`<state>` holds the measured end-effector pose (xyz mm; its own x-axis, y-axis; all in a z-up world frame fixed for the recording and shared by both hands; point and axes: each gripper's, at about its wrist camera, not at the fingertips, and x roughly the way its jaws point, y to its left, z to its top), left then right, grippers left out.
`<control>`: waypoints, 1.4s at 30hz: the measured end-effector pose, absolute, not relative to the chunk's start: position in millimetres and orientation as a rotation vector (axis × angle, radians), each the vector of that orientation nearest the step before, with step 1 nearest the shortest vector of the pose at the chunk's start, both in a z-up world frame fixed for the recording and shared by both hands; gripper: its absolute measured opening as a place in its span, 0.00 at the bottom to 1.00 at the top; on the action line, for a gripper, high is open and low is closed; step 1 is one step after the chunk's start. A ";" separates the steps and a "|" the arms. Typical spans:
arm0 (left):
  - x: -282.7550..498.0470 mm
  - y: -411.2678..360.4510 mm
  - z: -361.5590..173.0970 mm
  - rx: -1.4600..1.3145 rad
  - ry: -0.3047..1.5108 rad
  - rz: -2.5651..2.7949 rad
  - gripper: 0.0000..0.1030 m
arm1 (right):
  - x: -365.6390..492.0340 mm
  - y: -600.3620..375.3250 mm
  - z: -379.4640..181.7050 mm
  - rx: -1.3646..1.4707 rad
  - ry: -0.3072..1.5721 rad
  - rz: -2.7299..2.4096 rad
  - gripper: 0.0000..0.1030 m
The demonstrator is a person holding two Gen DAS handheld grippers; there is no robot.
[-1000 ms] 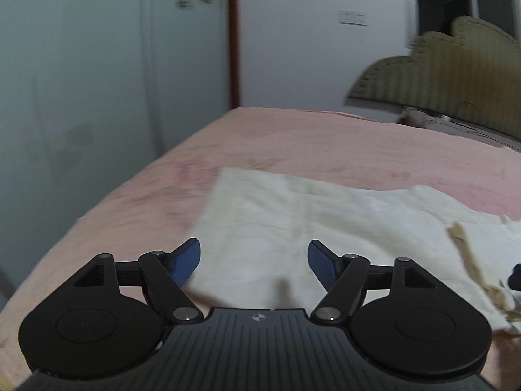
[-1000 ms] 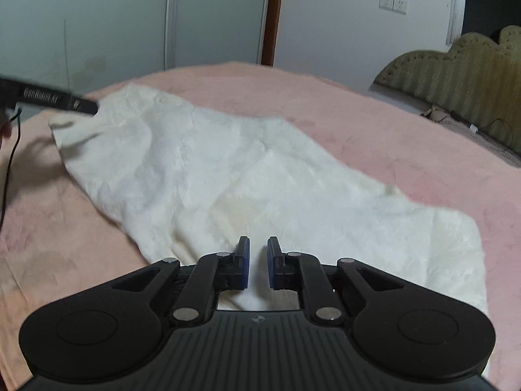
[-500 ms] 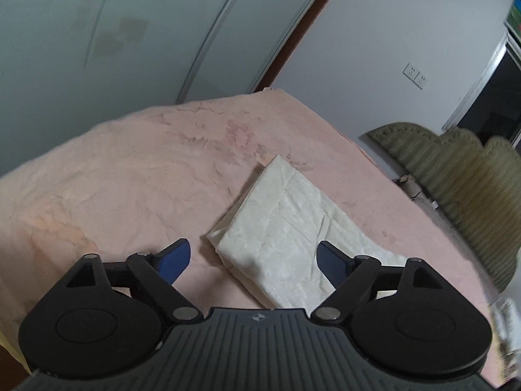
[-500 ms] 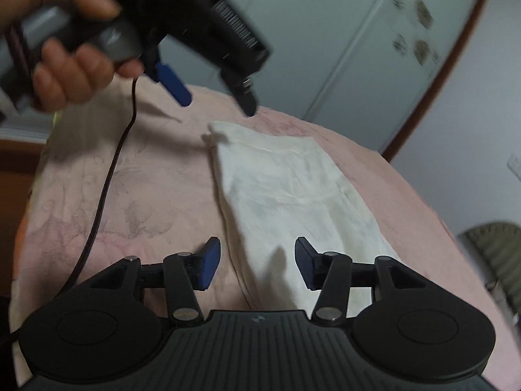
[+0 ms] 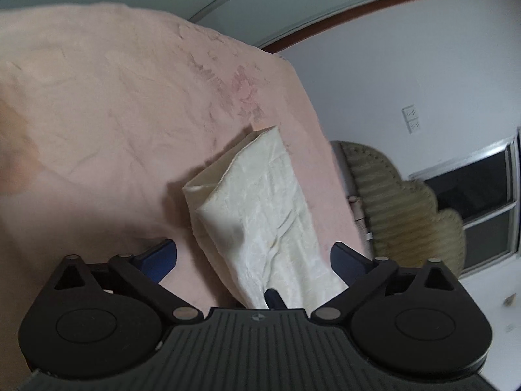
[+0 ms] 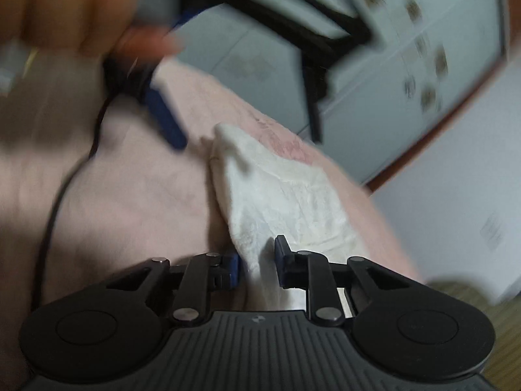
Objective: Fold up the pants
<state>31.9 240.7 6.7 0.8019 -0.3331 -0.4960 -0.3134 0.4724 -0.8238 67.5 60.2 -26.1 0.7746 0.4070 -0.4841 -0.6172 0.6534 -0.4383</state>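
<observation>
Two hand-held grippers work over a bed covered with a pink bedspread [image 5: 107,104], on which the cream pants [image 5: 260,208] lie folded into a long narrow strip. From the left wrist camera, the left gripper [image 5: 253,259] has its blue-padded jaws spread wide and opening further; the strip's near end runs between them toward the camera, but neither pad touches the fabric. The strip's far end shows open layered edges, and the cloth is creased along its length. Beyond the bed stand a white wall [image 5: 407,75], a double wall socket [image 5: 411,119], a scalloped olive headboard [image 5: 407,208] and a dark window [image 5: 482,189]. From the right wrist camera, which is blurred, the right gripper [image 6: 255,265] has its jaws narrowly apart and closing, with the near edge of the pants [image 6: 286,195] between them; whether the pads already press the cloth cannot be told. Above and to the left in that view, a person's hand [image 6: 75,9] holds the left gripper's handle, one blue finger [image 6: 166,120] of which points down toward the far end of the pants, a black cable [image 6: 62,195] trailing from it over the bedspread. Pale wardrobe doors [image 6: 374,75] with floral decals stand behind.
</observation>
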 end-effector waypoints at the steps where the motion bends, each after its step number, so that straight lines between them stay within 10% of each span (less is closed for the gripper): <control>1: 38.7 239.5 2.6 -1.142 0.666 -0.026 0.99 | 76.6 48.7 -16.1 -0.513 0.398 0.617 0.19; 8: 88.1 210.3 -4.5 -1.089 0.642 -0.085 0.93 | 112.8 -11.9 17.6 -0.040 0.550 0.771 0.20; 17: 88.5 200.4 -11.6 -0.938 0.706 0.040 0.09 | 152.6 -60.6 20.0 -0.112 0.611 0.479 0.20; 42: 9.3 0.2 119.2 -0.127 0.289 -0.233 0.11 | 104.8 -92.6 59.0 -0.082 0.326 0.514 0.29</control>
<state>9.3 0.2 119.2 0.9320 -0.2452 -0.2670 0.2091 0.9653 -0.1567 104.8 -92.6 59.0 0.8204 0.4696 -0.3262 -0.4957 0.8685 0.0039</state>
